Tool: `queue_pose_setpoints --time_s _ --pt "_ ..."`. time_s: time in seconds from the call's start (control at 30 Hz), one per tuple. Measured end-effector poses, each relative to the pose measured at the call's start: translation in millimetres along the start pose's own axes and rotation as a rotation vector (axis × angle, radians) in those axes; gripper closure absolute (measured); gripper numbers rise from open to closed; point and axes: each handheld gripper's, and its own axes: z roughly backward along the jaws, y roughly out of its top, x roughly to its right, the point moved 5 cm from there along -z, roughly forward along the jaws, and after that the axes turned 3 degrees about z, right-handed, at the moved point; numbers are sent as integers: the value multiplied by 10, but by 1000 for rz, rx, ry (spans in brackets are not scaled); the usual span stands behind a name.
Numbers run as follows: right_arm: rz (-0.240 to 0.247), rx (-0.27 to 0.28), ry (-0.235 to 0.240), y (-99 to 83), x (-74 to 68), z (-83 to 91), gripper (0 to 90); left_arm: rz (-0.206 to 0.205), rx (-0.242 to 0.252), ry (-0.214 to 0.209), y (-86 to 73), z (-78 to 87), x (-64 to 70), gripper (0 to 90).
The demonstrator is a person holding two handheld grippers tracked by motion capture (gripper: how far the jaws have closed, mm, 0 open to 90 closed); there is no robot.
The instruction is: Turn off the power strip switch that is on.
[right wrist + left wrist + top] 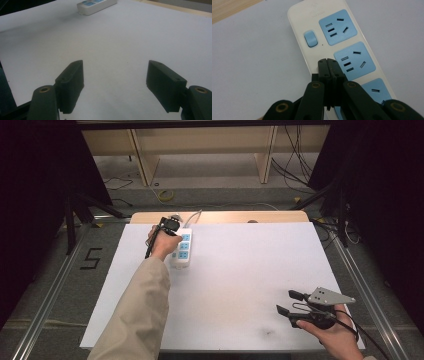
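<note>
Left gripper point(329, 61), jaws pressed together, tip down on the power strip point(302, 53) at the table's point(240, 270) 11 o'clock; right gripper point(115, 85) gapes wide at 4 o'clock.

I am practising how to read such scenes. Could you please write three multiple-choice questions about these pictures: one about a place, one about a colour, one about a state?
1. Where on the white table does the power strip lie?
A. near the far left part
B. in the near right corner
C. in the middle

2. What colour is the switch on the power strip?
A. red
B. light blue
C. black

3. How do the jaws of the two grippers stand?
A. both open
B. left gripper shut, right gripper open
C. left open, right shut

Answers: 1 A, the high view shows it far and left; 2 B, the switch matches the blue socket faces; 3 B, the left jaws meet over the strip near the switch, while bare table shows between the right jaws.
</note>
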Motion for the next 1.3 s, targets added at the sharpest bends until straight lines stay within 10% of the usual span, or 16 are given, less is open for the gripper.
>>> queue_pose_setpoints --time_s 1.3 --pt "4 4 6 5 -10 -10 307 -4 -10 12 9 -41 -10 898"
